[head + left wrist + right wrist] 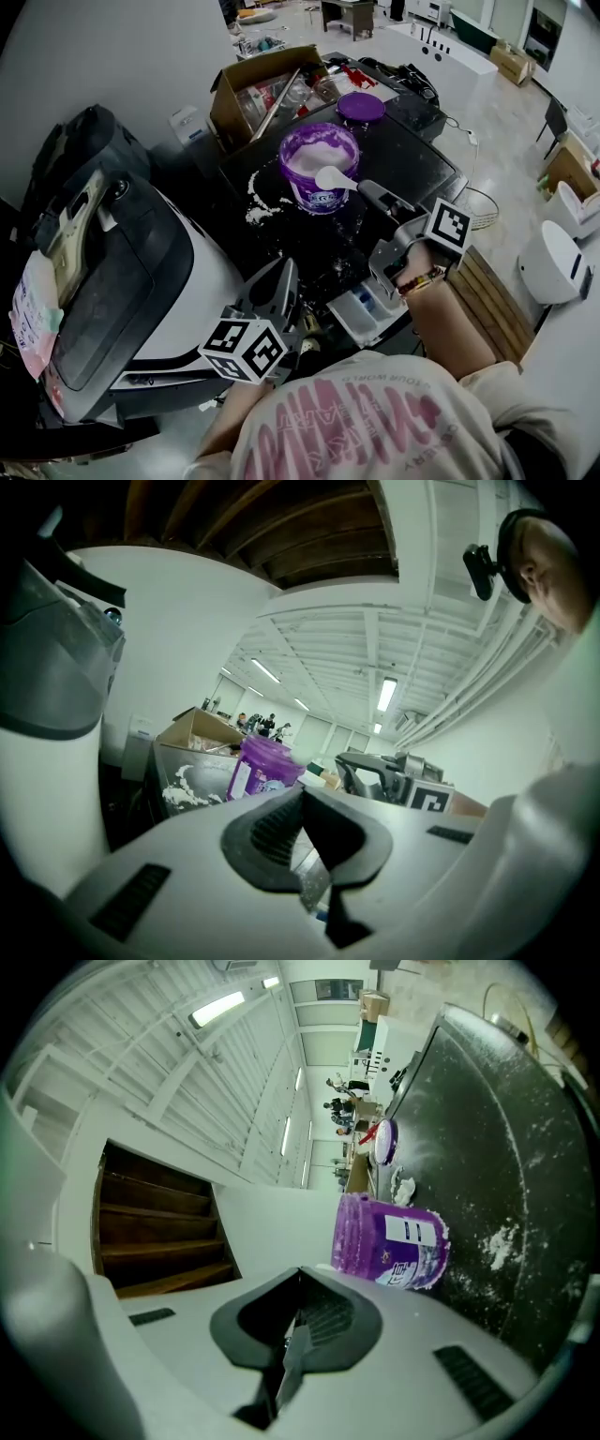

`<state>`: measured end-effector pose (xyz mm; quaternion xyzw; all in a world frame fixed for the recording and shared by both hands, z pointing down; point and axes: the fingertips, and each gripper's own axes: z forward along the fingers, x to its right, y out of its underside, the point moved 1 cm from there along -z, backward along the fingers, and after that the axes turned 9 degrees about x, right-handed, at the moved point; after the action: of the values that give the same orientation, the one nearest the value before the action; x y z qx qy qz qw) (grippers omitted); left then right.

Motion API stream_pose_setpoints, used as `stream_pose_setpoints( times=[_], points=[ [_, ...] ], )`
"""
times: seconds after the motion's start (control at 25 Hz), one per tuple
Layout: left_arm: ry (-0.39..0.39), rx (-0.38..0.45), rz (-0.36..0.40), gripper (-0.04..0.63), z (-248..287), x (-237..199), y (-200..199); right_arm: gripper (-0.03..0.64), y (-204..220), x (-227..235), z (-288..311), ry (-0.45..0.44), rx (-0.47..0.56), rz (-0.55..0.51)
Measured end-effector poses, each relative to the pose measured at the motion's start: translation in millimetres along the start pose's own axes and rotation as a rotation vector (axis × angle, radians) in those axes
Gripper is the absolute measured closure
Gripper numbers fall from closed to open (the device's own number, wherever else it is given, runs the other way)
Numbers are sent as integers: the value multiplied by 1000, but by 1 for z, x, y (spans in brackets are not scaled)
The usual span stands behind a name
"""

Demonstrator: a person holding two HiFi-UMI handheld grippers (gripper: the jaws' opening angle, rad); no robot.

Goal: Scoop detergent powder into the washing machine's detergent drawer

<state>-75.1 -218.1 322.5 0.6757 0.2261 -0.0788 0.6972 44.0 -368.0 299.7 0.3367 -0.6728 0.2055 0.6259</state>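
Purple detergent tub, w/ scoop parked in its powder, stands just ahead of right tongs, drawer pulled out below them, prob. for a short carry; left tongs & right both closed, empty.

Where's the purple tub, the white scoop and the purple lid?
tub [322, 199]: head view, on its front wall.
scoop [331, 177]: head view, on its bowl, over the powder.
lid [361, 107]: head view, on the middle of its top.
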Motion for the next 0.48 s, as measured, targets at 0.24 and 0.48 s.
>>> stream_pose_setpoints(
  times=[0.24,0.48],
  points=[
    [9,4,2,592,0,20,6,618,-4,4,-21,8,-19,19],
    [11,7,11,592,-5,53,20,618,-13,5,-54,7,-40,27]
  ],
)
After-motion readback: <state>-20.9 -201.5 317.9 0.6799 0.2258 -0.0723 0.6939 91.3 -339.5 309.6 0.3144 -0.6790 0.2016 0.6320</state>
